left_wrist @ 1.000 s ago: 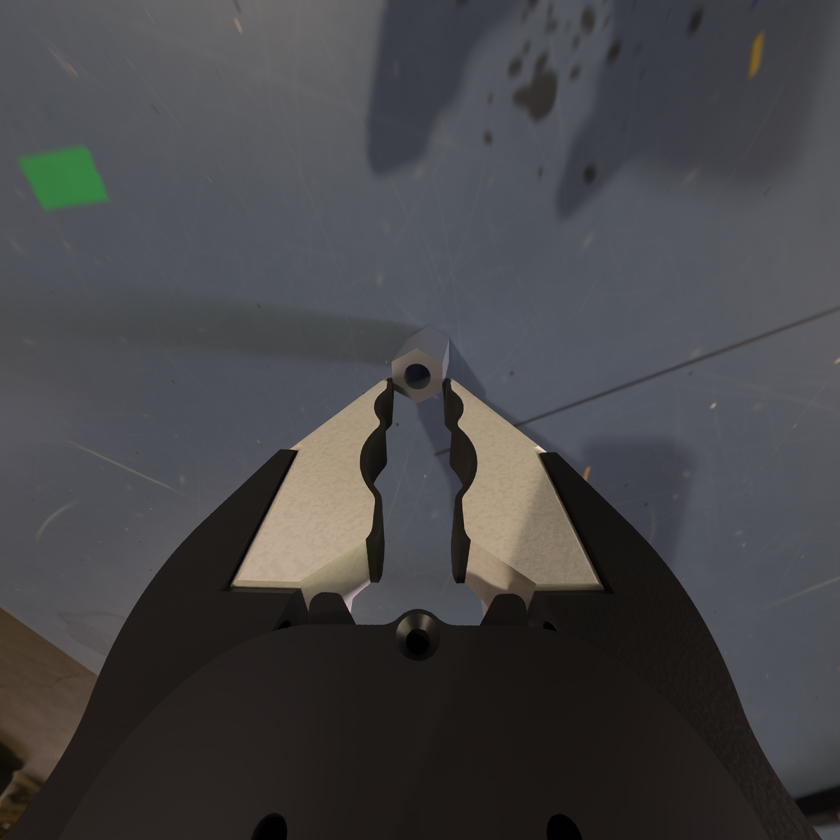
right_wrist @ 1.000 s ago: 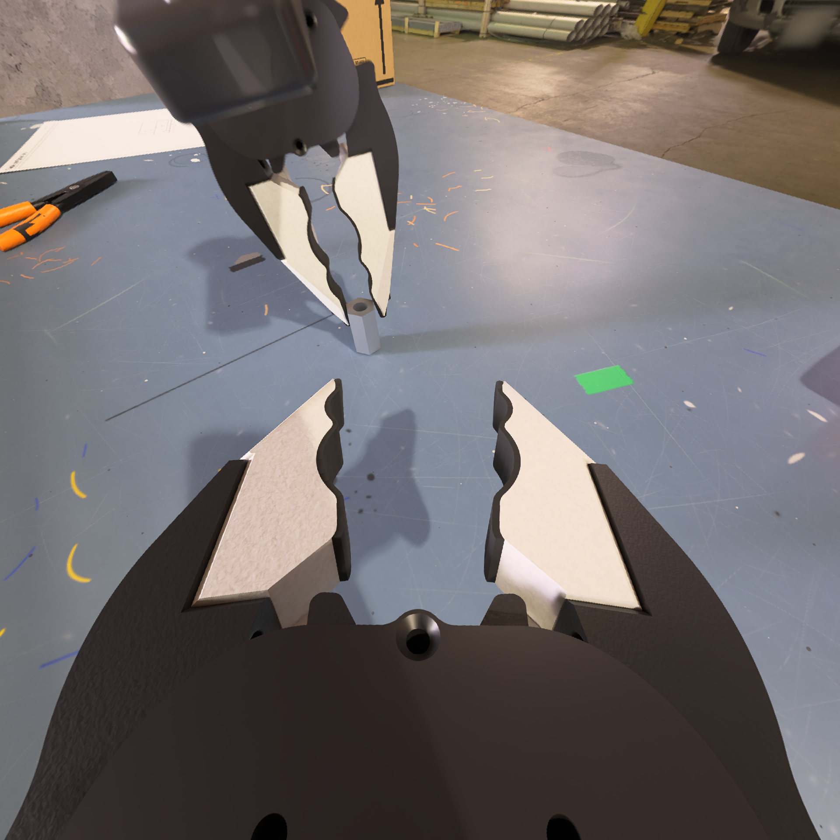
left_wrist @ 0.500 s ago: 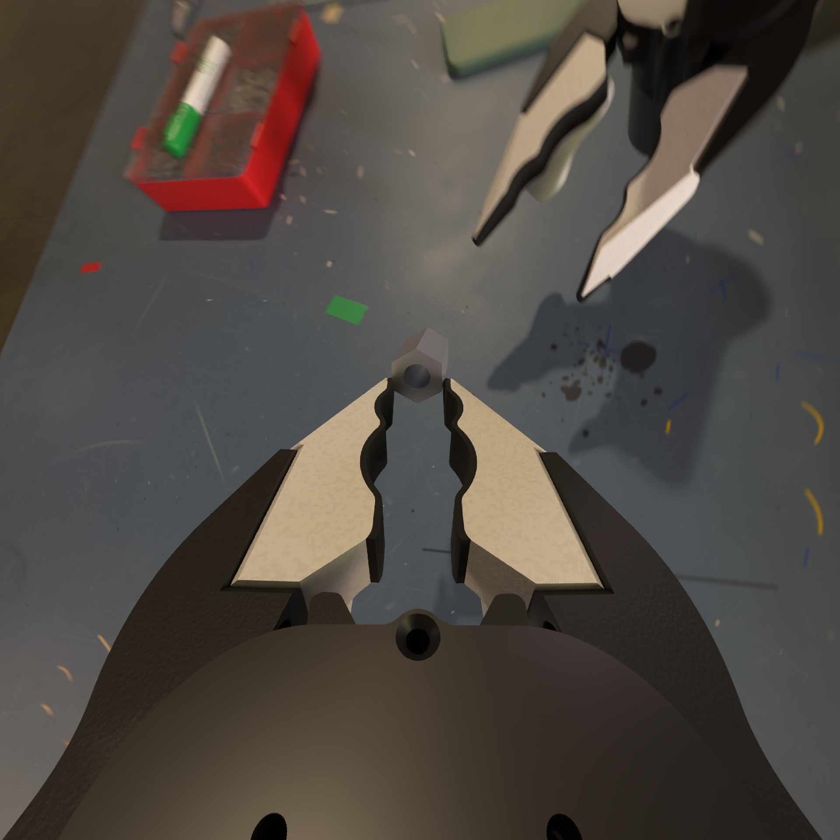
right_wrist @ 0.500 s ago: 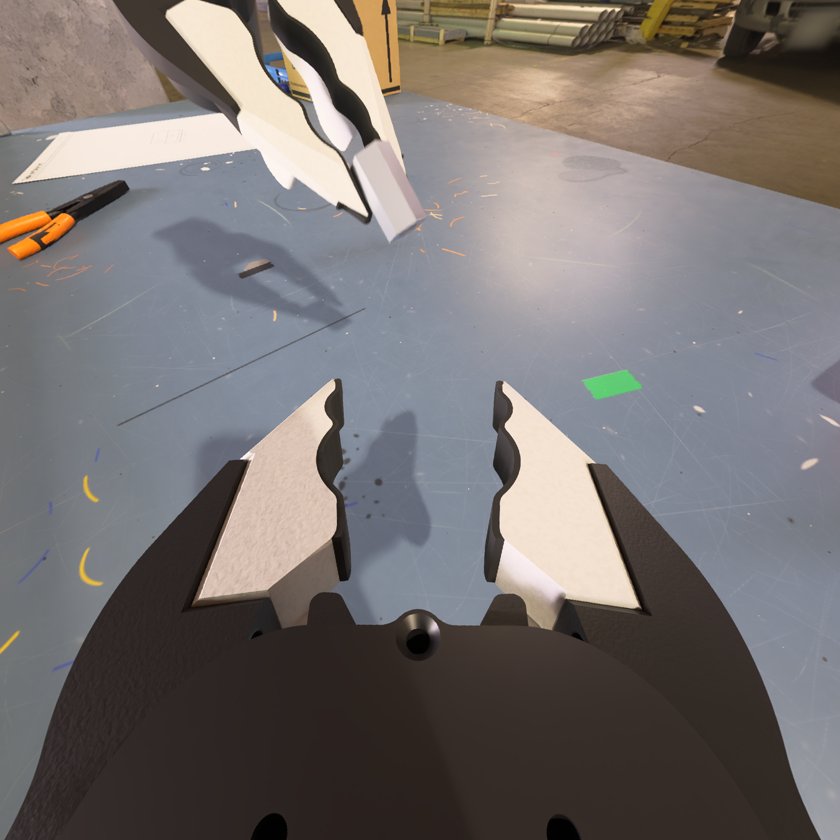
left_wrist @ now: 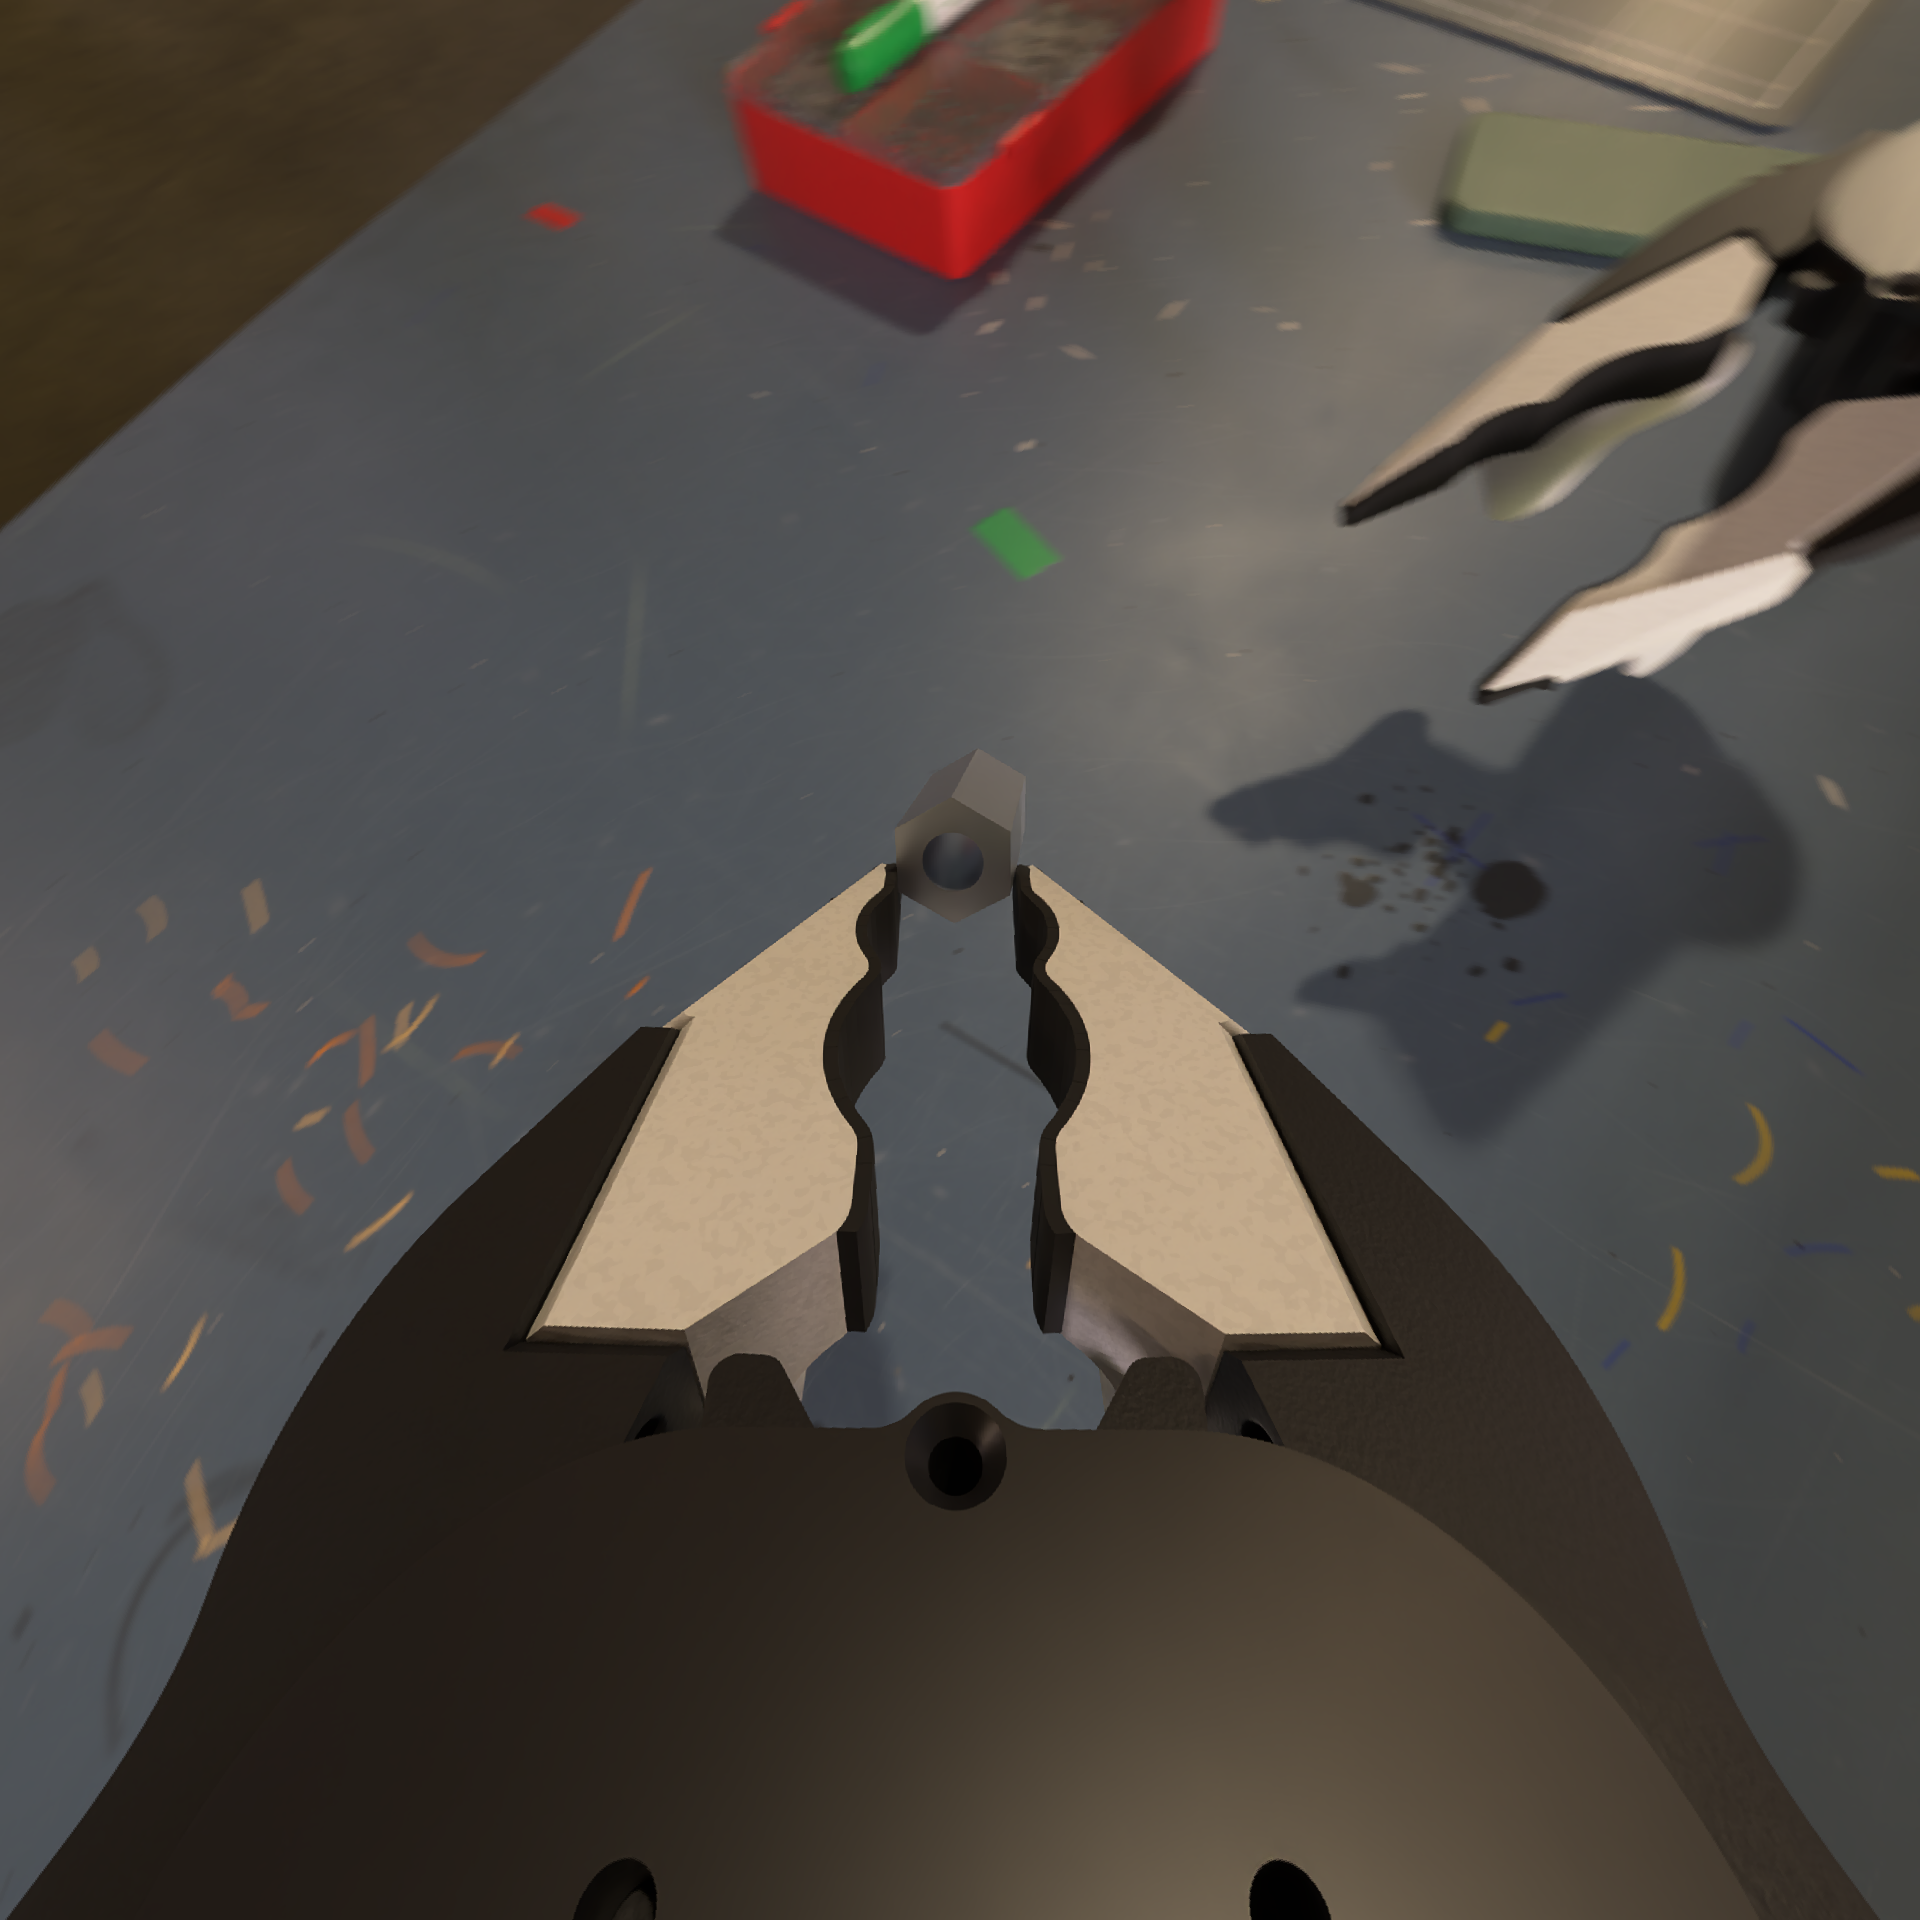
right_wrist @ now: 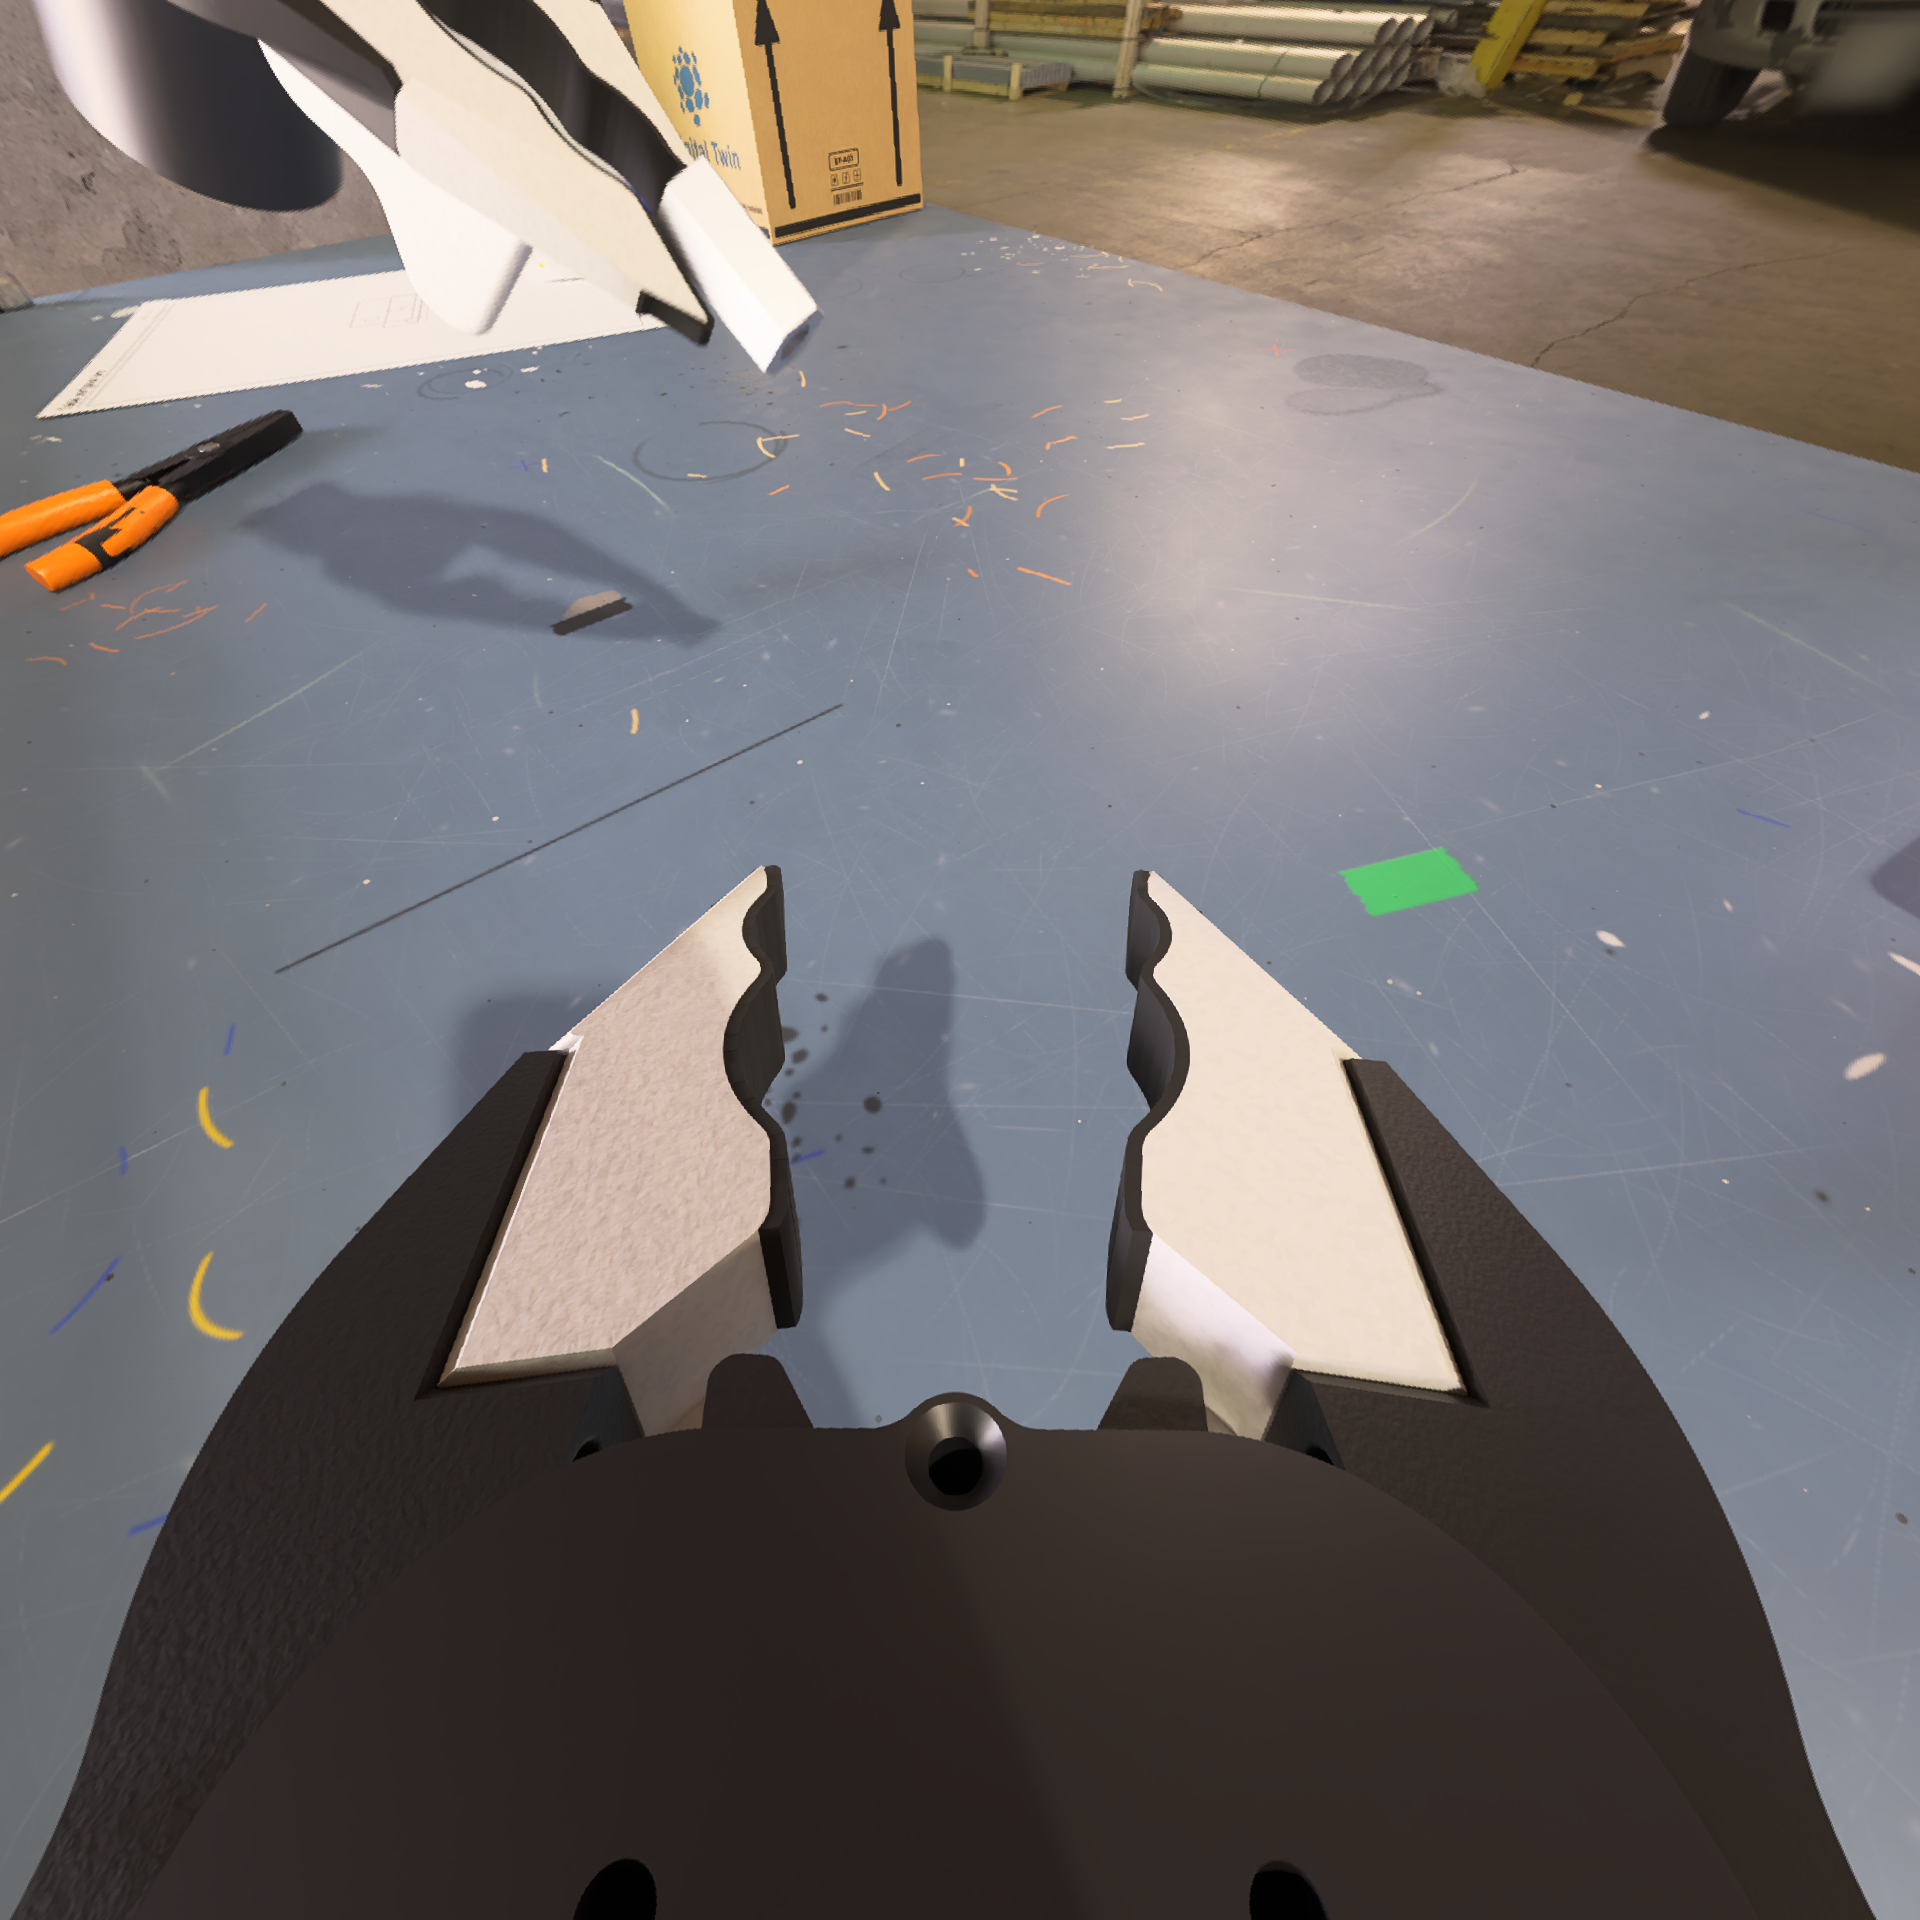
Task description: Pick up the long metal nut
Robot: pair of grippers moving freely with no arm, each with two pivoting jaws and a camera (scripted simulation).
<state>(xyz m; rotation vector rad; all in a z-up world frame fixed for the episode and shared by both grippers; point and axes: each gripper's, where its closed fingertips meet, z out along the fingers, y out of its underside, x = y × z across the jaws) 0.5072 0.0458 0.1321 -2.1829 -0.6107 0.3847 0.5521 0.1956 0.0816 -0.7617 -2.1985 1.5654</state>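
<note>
Lift step looks nearly complete: the left gripper pinches the long grey hexagonal metal nut at its jaw tips, apparently well above the scuffed blue worktop. The right gripper hangs spread, empty. Next: hold steady, since the tip grip is slim.

The long metal nut was pale grey with a darker bore, and the left gripper holding it had a matte black body with speckled off-white fingers edged in black. The table was scuffed slate blue, flecked with orange and yellow shavings and dark spots, and bore a bright green patch. A red tray held a green and white marker; the pliers were orange and black, and the cardboard box was tan with black arrows.
</note>
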